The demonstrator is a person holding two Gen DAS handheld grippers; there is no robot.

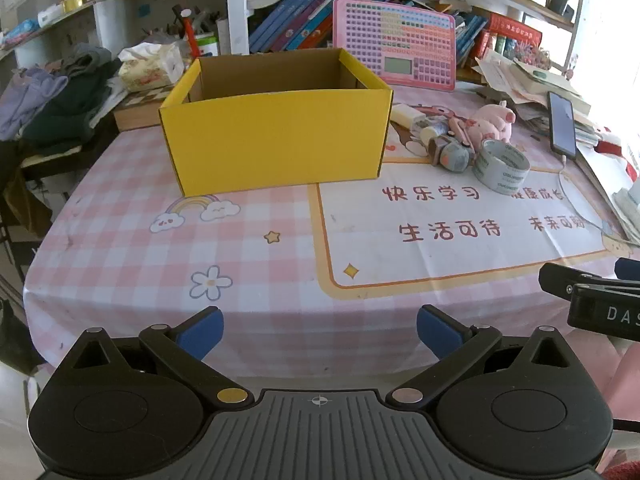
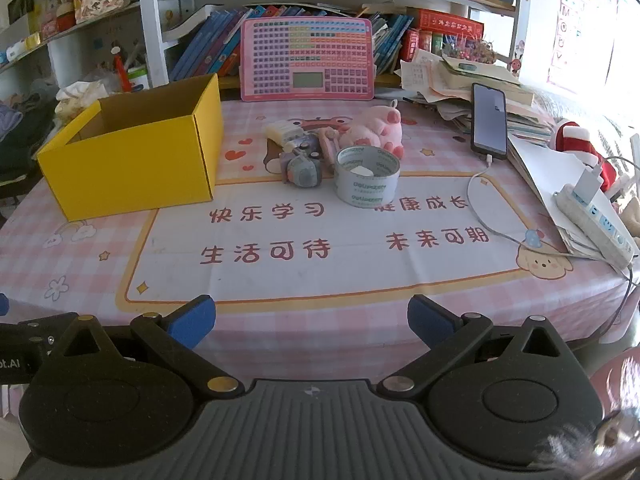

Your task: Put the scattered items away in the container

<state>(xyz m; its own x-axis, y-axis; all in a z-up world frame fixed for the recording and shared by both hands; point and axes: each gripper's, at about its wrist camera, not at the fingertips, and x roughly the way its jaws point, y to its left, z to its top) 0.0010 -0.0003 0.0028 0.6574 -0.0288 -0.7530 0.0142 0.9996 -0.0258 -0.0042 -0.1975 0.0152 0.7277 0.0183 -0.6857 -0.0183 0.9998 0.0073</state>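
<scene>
An open yellow cardboard box (image 1: 276, 140) (image 2: 132, 160) stands on the pink checked tablecloth; its inside looks bare. To its right lies a cluster: a grey tape roll (image 1: 501, 165) (image 2: 367, 176), a pink plush pig (image 1: 494, 122) (image 2: 376, 128), a small purple-grey toy (image 1: 452, 154) (image 2: 302, 168) and a pale yellow packet (image 1: 405, 114) (image 2: 282, 130). My left gripper (image 1: 320, 330) hangs open over the table's near edge, in front of the box. My right gripper (image 2: 312, 320) is open too, near the front edge, well short of the tape roll. Neither holds anything.
A phone (image 2: 489, 124) on a white cable leans against a paper pile at the right. A power strip (image 2: 596, 220) lies at the right edge. A pink keyboard toy (image 2: 308, 60) and books stand behind. Clothes and a tissue pack (image 1: 150, 66) sit left of the box.
</scene>
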